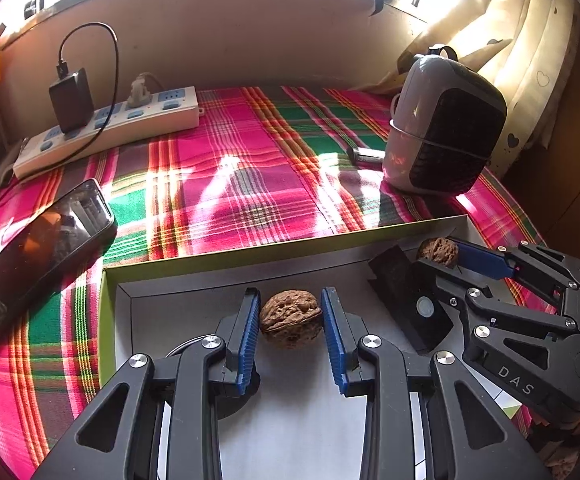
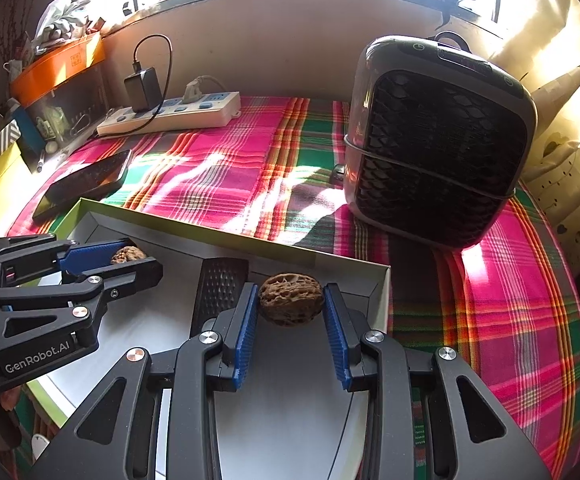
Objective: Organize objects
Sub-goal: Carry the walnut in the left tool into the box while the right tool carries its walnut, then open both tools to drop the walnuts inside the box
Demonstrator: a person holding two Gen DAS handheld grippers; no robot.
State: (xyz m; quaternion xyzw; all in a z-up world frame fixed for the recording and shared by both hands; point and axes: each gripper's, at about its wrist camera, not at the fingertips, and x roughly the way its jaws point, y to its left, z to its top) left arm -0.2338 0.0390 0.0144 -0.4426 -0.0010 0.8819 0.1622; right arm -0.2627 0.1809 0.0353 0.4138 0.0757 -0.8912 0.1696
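My left gripper (image 1: 290, 316) is shut on a brown walnut (image 1: 290, 318), held between its blue pads over the inside of a shallow white box (image 1: 177, 300) with a green rim. My right gripper (image 2: 291, 306) is shut on a second walnut (image 2: 291, 299) over the same box (image 2: 382, 292). Each gripper shows in the other's view: the right one (image 1: 442, 254) with its walnut (image 1: 438, 251) at the box's right end, the left one (image 2: 129, 258) with its walnut (image 2: 127, 255) at the left end. A black flat remote-like object (image 1: 406, 296) lies in the box between them; the right wrist view (image 2: 217, 288) shows it too.
The box sits on a pink and green plaid cloth (image 1: 217, 184). A black phone (image 1: 45, 248) lies at the left. A white power strip (image 1: 109, 128) with a black charger is at the back left. A grey and black fan heater (image 2: 438, 140) stands at the right.
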